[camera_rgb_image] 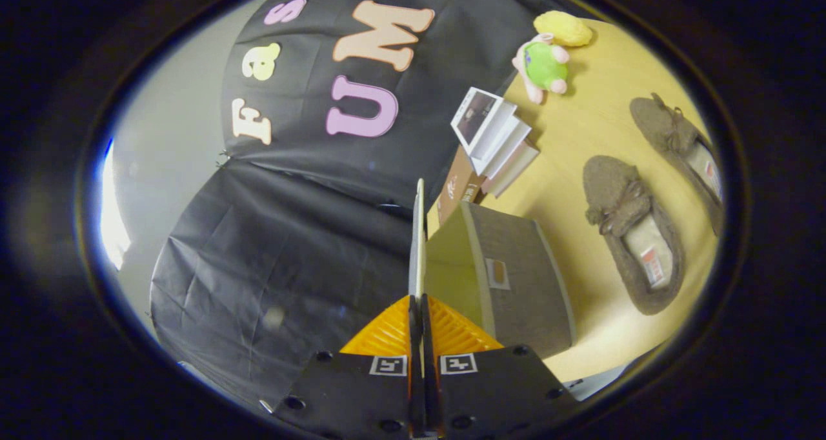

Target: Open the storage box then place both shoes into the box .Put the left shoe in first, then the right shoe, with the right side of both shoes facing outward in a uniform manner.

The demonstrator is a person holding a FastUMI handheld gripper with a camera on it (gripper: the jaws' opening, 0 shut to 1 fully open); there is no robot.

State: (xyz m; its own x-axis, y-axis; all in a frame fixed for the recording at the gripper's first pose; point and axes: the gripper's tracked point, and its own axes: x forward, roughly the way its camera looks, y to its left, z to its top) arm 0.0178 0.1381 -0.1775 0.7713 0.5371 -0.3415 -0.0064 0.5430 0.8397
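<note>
Gripper (423, 311) clenched on box lid (419, 233), both fingers pressing its thin edge, lid lifted away from box (510, 279). Box open, pale inside — contents hidden from here. Two brown fuzzy shoes on table (594, 137) beyond box: near shoe (629, 230), far shoe (684, 143), well apart, neither boxed yet.

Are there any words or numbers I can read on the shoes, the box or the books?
Nothing here reads clearly.
Shoes' insole tags: print too blurred to read.
Storage box label patch: too small to read.
Brown book: white marks, unreadable.
Gripper, shut on the box lid: square coded markers, no words.
</note>
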